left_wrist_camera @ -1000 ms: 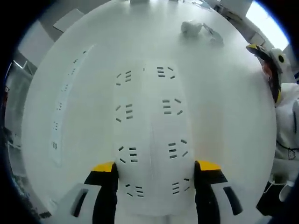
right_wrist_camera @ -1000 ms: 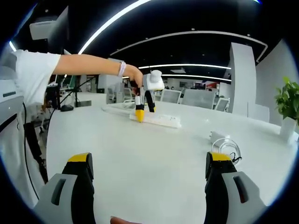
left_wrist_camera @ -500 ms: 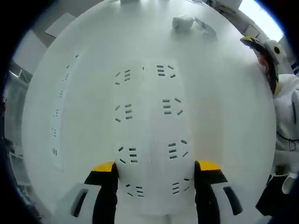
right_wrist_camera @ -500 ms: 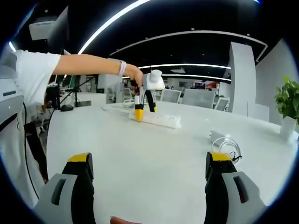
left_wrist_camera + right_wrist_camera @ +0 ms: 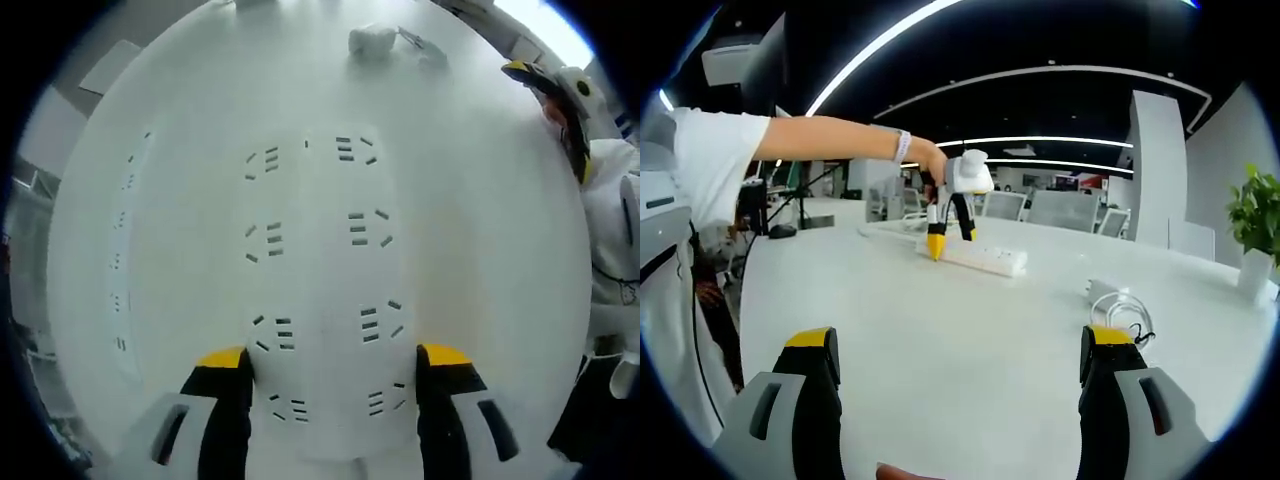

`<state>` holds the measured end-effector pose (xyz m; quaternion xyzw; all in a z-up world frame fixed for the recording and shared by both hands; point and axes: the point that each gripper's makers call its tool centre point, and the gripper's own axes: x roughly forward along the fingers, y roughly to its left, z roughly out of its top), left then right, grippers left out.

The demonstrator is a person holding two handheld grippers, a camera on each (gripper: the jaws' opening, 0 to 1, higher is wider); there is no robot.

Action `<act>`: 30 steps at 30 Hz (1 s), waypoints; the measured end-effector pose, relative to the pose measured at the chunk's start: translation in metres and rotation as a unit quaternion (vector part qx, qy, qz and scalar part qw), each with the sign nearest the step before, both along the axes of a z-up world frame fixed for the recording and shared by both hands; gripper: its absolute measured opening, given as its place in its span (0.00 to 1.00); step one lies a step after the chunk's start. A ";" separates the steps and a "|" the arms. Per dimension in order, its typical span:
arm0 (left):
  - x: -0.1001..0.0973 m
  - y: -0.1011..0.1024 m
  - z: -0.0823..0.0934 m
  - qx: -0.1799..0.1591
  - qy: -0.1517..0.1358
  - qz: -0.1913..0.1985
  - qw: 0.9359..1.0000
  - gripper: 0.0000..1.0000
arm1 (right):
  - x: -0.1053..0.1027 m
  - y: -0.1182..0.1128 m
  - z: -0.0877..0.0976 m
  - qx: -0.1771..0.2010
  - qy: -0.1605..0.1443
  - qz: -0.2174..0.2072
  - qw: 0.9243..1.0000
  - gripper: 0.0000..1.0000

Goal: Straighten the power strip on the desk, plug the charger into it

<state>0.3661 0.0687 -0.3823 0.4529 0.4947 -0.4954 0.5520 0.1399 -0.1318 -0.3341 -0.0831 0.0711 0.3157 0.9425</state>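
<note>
A white power strip (image 5: 322,270) with two rows of sockets runs straight up the left gripper view. My left gripper (image 5: 335,358) is shut on it, one yellow-tipped jaw against each long side near its close end. In the right gripper view the same left gripper (image 5: 951,240) stands upright over the end of the power strip (image 5: 988,260), held by a person's hand. The white charger (image 5: 1104,292) with its coiled cable lies on the desk to the right; it appears too as the charger (image 5: 372,40) far ahead. My right gripper (image 5: 960,345) hangs open above bare desk.
The white desk (image 5: 940,330) stretches wide around the strip. A second long narrow strip (image 5: 122,270) lies along the left. A potted plant (image 5: 1255,225) stands at the far right. A person in white (image 5: 615,250) stands by the desk's right edge.
The desk and the charger have swung leftward under the left gripper while the power strip keeps its place between the jaws. The right gripper has not moved.
</note>
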 end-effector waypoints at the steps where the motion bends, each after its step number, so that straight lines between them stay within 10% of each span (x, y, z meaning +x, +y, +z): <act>1: -0.004 -0.001 -0.001 0.000 0.000 -0.003 1.000 0.67 | 0.000 0.000 0.000 0.000 0.000 0.000 1.000 1.00; 30: -0.004 -0.004 -0.003 0.001 0.003 -0.029 1.000 0.67 | -0.001 0.001 -0.002 -0.001 0.002 0.000 1.000 1.00</act>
